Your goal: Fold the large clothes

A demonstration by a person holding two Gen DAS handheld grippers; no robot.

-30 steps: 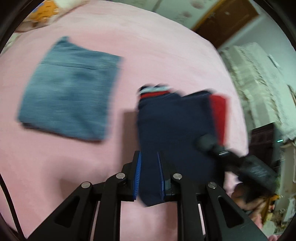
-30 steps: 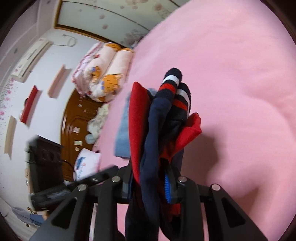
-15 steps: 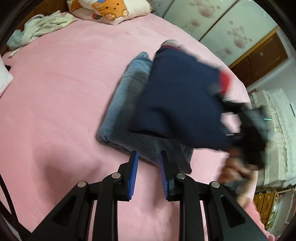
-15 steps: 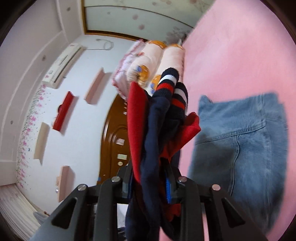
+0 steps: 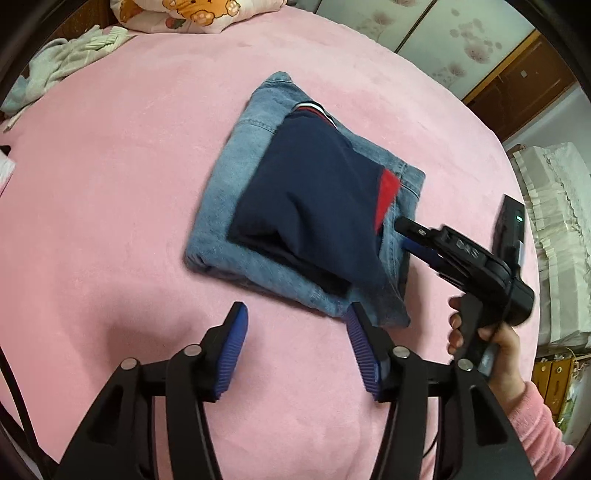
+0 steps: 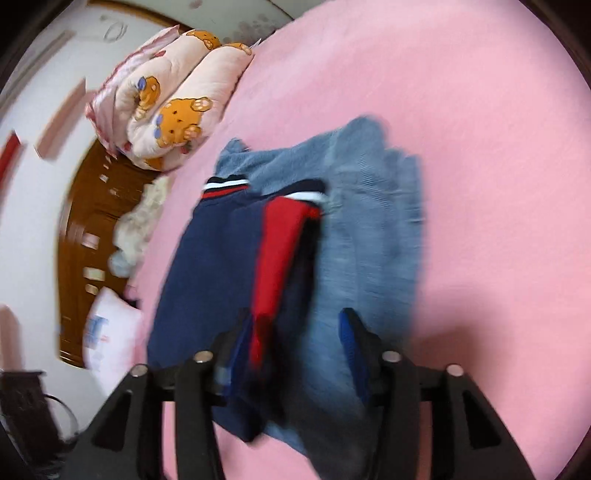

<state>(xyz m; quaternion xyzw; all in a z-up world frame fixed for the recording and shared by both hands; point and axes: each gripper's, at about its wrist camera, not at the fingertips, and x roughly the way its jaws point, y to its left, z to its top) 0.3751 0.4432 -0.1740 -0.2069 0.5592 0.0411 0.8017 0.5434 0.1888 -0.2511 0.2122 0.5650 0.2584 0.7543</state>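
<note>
A folded navy garment with red panels and a striped cuff [image 5: 310, 199] lies on top of folded blue jeans [image 5: 225, 206] on the pink bed [image 5: 110, 184]. My left gripper [image 5: 295, 343] is open and empty, just in front of the stack's near edge. My right gripper [image 6: 295, 354] is open, its jaws standing wide on either side of the garment's [image 6: 207, 280] red edge and the jeans [image 6: 369, 229]. It also shows in the left wrist view [image 5: 408, 236] at the stack's right side.
A bear-print quilt roll [image 6: 166, 107] lies at the head of the bed, also in the left wrist view [image 5: 192, 11]. Light clothes [image 5: 66, 62] lie at the far left edge. A white lace-covered piece [image 5: 554, 236] stands to the right, and a wooden cabinet [image 6: 92, 229] stands beside the bed.
The navy garment was carried over and laid on the jeans. Both grippers, shut on it a second ago, have opened. The left gripper has drawn back from the stack.
</note>
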